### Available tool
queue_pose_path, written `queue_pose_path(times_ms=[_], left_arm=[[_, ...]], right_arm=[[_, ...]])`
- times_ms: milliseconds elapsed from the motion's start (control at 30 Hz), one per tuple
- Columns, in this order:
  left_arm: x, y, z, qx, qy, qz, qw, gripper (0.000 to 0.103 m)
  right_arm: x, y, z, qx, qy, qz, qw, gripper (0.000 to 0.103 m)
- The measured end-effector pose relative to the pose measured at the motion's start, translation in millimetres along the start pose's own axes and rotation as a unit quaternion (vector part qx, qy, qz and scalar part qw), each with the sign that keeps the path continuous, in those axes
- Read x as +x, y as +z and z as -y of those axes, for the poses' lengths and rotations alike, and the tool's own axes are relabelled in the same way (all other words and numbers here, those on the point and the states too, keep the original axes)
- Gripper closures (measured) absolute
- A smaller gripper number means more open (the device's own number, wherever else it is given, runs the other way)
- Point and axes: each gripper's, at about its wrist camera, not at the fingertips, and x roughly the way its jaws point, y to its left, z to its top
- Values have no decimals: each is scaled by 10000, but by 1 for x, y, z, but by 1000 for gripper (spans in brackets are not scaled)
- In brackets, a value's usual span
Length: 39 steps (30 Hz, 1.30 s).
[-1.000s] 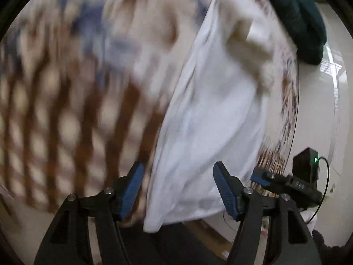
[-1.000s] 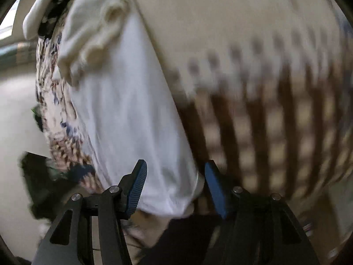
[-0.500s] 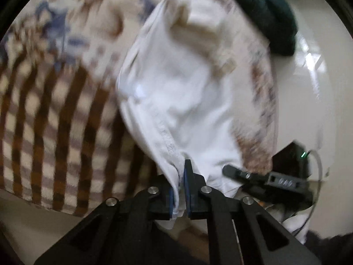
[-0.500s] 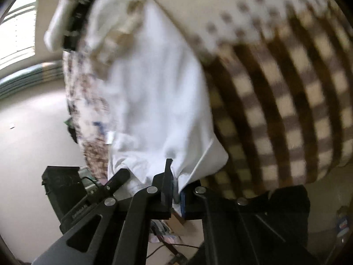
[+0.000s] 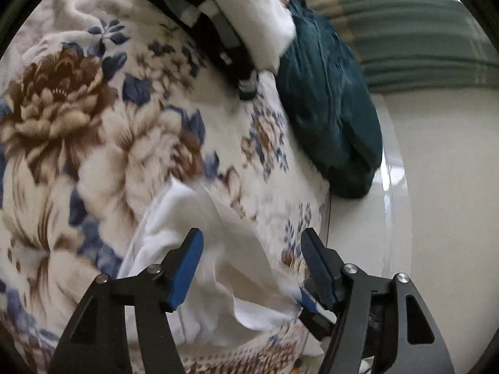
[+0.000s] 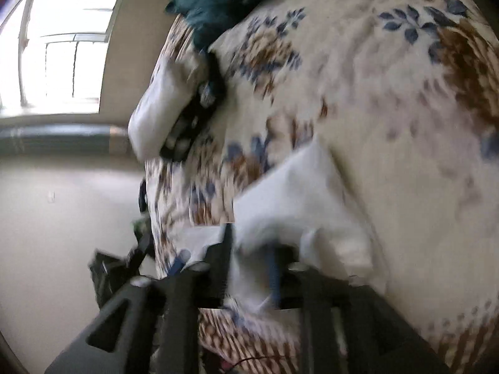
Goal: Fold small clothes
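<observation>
We are in a home, in a bedroom. We work over a bed covered with a plush blanket printed with large brown and blue flowers. At its far side we see a stack of folded clothes and a dark teal pillow. Beyond the bed we see a pale glossy floor, a plain wall, a grey-green pleated curtain and a bright window letting in daylight.

White garment crumpled, partly folded, on floral blanket.
</observation>
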Motion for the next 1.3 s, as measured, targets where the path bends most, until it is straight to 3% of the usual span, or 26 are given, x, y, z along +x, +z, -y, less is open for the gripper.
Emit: queue_pose_path(times_ms=[67,167,233,367,400,467,500,533,567,600,700,800,900,967,1000,1067,1167,1200,1233,1300], left_arm=[[-11,-1,-5,126,156,104,9997,33],[-18,-16,-10,635,715,122,9953,32],[-2,-22,-10,1058,1059,-133,9886,32],[46,-30,-11,1782,1771,-681,9655,32],[58,-30,-12,1882,1872,-798,9608,32],[77,-30,-10,2132,1885,-903,9544,32],[81,-31,-8,2247,1939,-854,9511,44],[85,-30,-7,2320,1863,-851,9509,94],[88,-28,-6,2359,1929,-891,9483,100],[90,-26,-5,2438,2056,-903,9435,102],[85,-18,-7,2558,2120,-790,9399,102],[74,-2,-18,2423,2219,-659,9422,102],[62,11,-24,2329,2270,-583,9438,102],[54,13,-24,2464,2456,-543,9360,102],[51,14,-25,2509,2526,-530,9330,102],[39,15,-26,2407,2364,-510,9400,101],[40,13,-25,2172,2138,-729,9496,94],[41,11,-23,2151,2125,-756,9502,83],[42,8,-21,2139,2081,-772,9513,73],[46,3,-17,2109,2053,-792,9524,58]], right_arm=[[-6,5,-3,-93,-112,191,9997,47],[-16,-5,-4,-476,-578,298,9967,46],[-14,-10,-2,-694,-779,227,9943,46],[14,-13,-3,-1329,-1573,-242,9783,46],[17,-16,1,-1352,-1696,-315,9757,46],[26,-11,14,-858,-1604,-499,9821,46],[30,-8,21,-554,-1485,-491,9861,60],[34,-4,28,-247,-1346,-423,9897,79],[40,-2,31,-125,-1313,-447,9903,103],[42,1,33,-4,-1315,-416,9904,103],[37,12,28,210,-1059,-13,9942,103],[22,27,16,146,-948,381,9947,103],[20,37,2,-376,-1294,72,9908,102],[26,27,-12,-1328,-1807,-449,9735,95],[28,20,-16,-1699,-2081,-625,9612,78],[33,-2,-24,-2493,-2546,-913,9299,64],[52,-37,-37,-3653,-2965,-1338,8722,64],[60,-49,-41,-4043,-3089,-1447,8486,64],[73,-62,-44,-4506,-3289,-1504,8162,64],[87,-72,-45,-4902,-3393,-1553,7877,65]])
